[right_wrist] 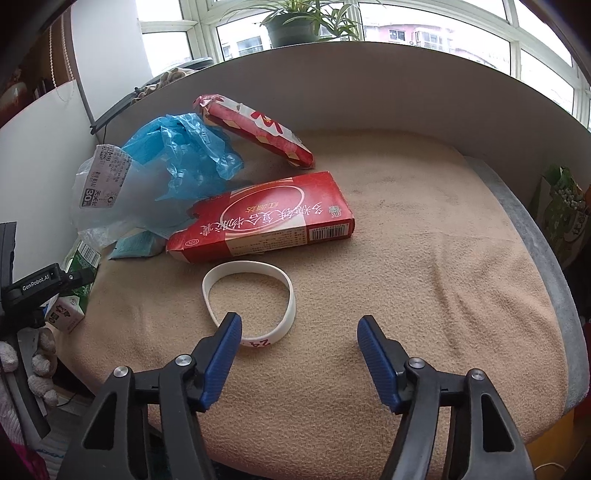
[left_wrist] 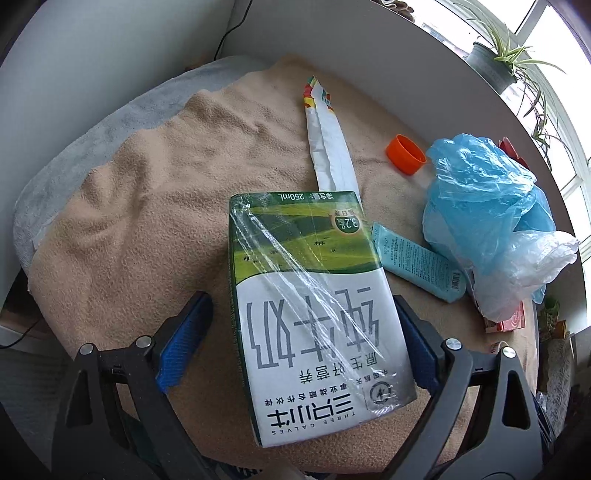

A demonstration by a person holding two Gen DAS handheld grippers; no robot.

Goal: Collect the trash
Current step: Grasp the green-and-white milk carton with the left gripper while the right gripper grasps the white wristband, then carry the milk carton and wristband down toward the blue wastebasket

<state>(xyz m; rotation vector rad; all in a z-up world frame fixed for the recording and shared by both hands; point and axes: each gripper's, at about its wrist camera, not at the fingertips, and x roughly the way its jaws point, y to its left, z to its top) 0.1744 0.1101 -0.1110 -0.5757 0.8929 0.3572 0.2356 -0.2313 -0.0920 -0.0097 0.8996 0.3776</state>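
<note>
A green and white milk carton (left_wrist: 310, 306) lies between the fingers of my left gripper (left_wrist: 303, 332); the jaws are wide, with a gap on the left and the right pad at the carton's edge. The carton also shows in the right wrist view (right_wrist: 72, 291) at the far left, by the left gripper's body. My right gripper (right_wrist: 299, 332) is open and empty above the tan towel (right_wrist: 406, 295), just behind a white wristband (right_wrist: 251, 306). A red medicine box (right_wrist: 266, 221), a red snack wrapper (right_wrist: 258, 129) and a blue plastic bag (right_wrist: 184, 158) lie beyond.
An orange cap (left_wrist: 405, 154), a folded white wrapper strip (left_wrist: 328, 147), a teal tube (left_wrist: 421, 262) and the blue bag (left_wrist: 480, 192) lie past the carton. A white curved wall (right_wrist: 369, 85) rings the towel. Potted plants (right_wrist: 291, 22) stand on the sill.
</note>
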